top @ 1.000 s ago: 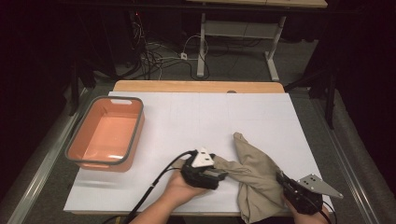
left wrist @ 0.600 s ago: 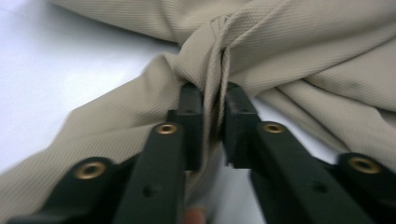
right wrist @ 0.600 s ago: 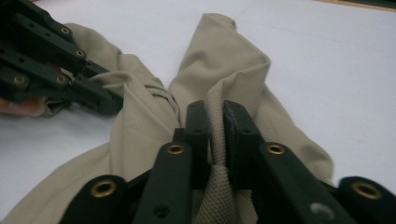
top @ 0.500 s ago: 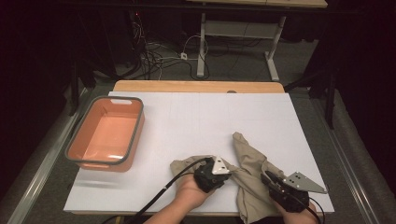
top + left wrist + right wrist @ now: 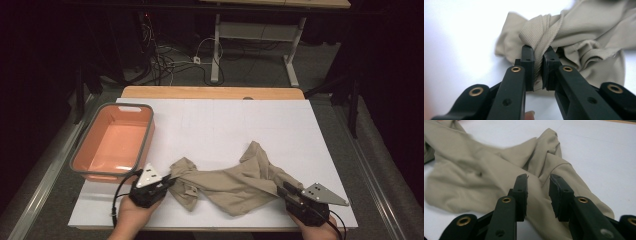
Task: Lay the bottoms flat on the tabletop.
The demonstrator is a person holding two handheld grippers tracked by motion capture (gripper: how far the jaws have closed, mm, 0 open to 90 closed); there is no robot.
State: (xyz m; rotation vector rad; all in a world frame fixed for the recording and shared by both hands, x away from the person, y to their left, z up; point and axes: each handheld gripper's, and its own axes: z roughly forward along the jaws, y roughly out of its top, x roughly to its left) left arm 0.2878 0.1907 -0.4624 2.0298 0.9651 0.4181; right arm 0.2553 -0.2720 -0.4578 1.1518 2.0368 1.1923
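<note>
Left tongs [image 5: 538,66] are clamped on a bunched, ribbed hem of the beige garment [image 5: 235,182], fabric squeezed tight between the pads. Right tongs [image 5: 538,195] stand parted above a sleeve-like fold; their jaws have just been opening, cloth lies under the gap, and no pad presses on it.

No brand, label or readable writing shows on anything.

From the high view, the garment lies stretched across the near half of the white tabletop [image 5: 220,125], pulled long between the two tongs, with an orange tub [image 5: 114,142] at the left edge. Up close, the left gripper view brings out the woven ribbing at the pinch, while the right gripper view catches the seam of the fold.
</note>
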